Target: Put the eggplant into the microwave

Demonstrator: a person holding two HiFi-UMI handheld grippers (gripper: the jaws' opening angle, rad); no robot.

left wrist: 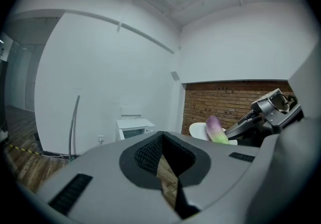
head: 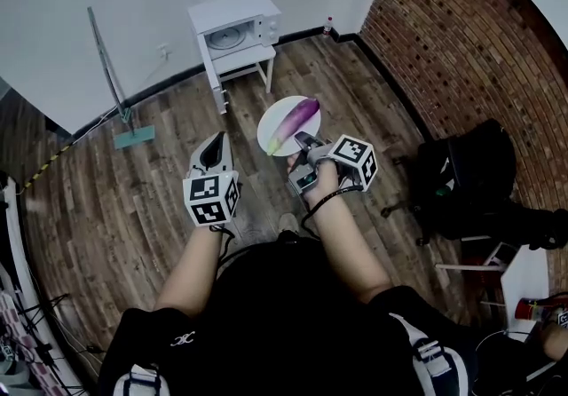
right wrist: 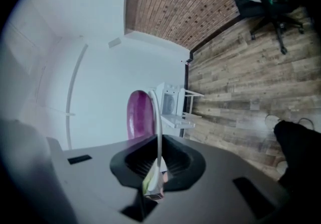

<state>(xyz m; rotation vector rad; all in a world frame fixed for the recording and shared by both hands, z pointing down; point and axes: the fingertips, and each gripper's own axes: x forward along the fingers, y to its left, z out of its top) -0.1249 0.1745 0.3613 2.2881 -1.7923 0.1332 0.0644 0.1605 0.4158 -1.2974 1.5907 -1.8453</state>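
Note:
A purple eggplant (head: 299,114) with a green end lies on a white plate (head: 277,119) held above the wooden floor. My right gripper (head: 304,140) is shut on the plate's near rim. In the right gripper view the plate's rim (right wrist: 156,117) stands edge-on between the jaws, with the eggplant (right wrist: 139,115) beyond it. My left gripper (head: 213,144) hangs to the plate's left, shut and holding nothing. The white microwave (head: 235,26) sits on a small white table (head: 244,61) by the far wall, its turntable showing. The left gripper view shows the microwave (left wrist: 134,128), the eggplant (left wrist: 215,128) and the right gripper (left wrist: 268,112).
A long-handled mop (head: 114,83) leans on the white wall left of the microwave. A brick wall (head: 461,30) runs along the right, with a black office chair (head: 470,177) in front of it. A small bottle (head: 329,26) stands in the far corner.

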